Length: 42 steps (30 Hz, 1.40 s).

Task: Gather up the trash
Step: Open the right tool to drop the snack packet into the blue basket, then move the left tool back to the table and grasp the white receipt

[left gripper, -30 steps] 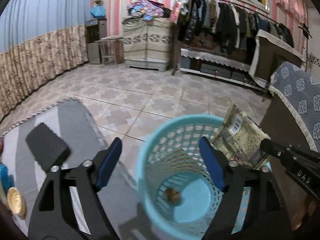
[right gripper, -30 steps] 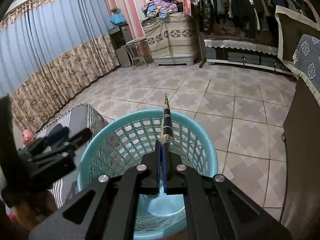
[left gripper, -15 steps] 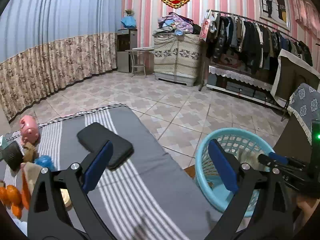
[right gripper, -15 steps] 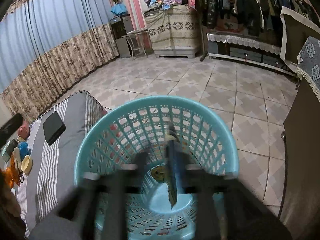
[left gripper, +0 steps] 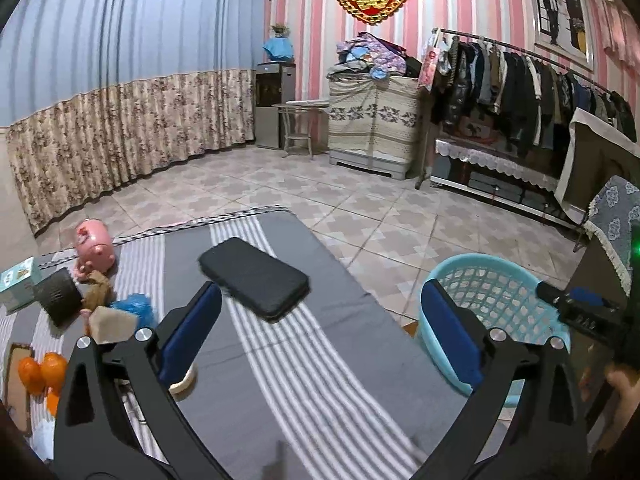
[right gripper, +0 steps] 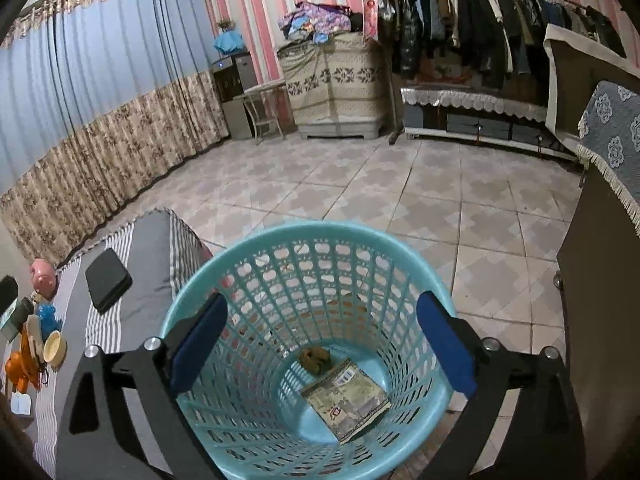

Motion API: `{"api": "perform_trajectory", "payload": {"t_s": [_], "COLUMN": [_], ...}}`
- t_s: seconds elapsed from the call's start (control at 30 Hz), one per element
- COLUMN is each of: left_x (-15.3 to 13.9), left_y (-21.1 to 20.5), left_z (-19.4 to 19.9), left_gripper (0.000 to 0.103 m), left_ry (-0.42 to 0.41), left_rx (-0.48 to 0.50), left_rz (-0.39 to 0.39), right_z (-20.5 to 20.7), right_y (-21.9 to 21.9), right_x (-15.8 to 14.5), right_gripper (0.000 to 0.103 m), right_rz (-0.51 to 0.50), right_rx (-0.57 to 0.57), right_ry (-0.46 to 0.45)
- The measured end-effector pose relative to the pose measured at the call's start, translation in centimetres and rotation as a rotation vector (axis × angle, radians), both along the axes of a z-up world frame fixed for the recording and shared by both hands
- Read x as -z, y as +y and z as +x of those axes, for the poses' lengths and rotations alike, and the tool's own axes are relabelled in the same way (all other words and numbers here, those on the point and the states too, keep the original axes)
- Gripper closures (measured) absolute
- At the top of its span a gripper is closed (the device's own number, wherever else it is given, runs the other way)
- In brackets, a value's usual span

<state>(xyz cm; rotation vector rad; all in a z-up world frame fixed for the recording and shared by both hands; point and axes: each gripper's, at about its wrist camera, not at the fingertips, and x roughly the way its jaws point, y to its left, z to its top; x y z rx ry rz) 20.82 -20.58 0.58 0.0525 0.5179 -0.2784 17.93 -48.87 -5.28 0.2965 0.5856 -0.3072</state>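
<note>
Released since a second ago: flat printed wrapper [right gripper: 347,399], formerly pinched edge-on in the right gripper [right gripper: 322,346], now lies in the turquoise basket [right gripper: 304,236]. Right gripper: blue pads [right gripper: 446,350] spread wide, nothing between them, hovering above the basket mouth. Left gripper [left gripper: 320,334]: has swung away from the basket and now faces the grey striped mat [left gripper: 304,380]; pads apart, empty. Wrapper: rectangular, crinkled foil or paper, olive and tan print with a barcode patch near one corner, resting slanted on the basket floor against the near wall. Beside it, touching or nearly so, a small brown crumpled scrap [right gripper: 314,358]. Basket: perforated plastic, standing on the tiled floor just beside the mat's edge. Judgement: one item deposited, collection likely continues. Candidates at the mat's far left: blue crumpled wad [left gripper: 134,310], brown paper scraps [left gripper: 98,290]. Non-trash nearby: black case [left gripper: 254,278], pink piggy bank [left gripper: 94,246], oranges [left gripper: 42,370], small box [left gripper: 18,282].
</note>
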Motion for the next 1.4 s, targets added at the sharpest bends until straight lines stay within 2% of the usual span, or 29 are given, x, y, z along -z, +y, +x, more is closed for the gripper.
{"api": "perform_trajectory", "payload": {"t_s": [0.33,0.63,0.87,0.97,1.2,1.4], "left_x": [0.3,-0.2,0.0,0.3,1.5,2.9], "left_y": [4.0,9.1,13.1,15.7,21.8,26.4], "left_z": [-2.3,-5.3,-7.9,-9.4,-10.5,-10.8], "left_gripper": [0.006,0.006,0.006,0.006,0.006,0.006], "left_ry": [-0.017,-0.043,-0.031,-0.037,0.009,0.056], "left_rx": [-0.056,-0.091,-0.098,-0.135,-0.248,-0.332], "left_rz": [0.017,0.0,0.039,0.043,0.011,-0.002], "right_z": [-1.1,-2.7,-3.4,-3.8,-4.7,-5.7], "right_y": [4.1,9.7,15.1,17.2,21.6,24.2], "right_x": [-2.2,-2.9,-3.0,-2.8,-1.6,-1.3], "right_gripper": [0.007,0.005,0.005,0.005,0.005,0.005], "right_rz": [-0.073,-0.097,-0.114,-0.116,-0.134,-0.162], "right_rx": [-0.056,-0.17,-0.277,-0.31,-0.357,-0.355], "right_ry": [-0.061,-0.1,-0.11,-0.119,-0.099,-0.097]}}
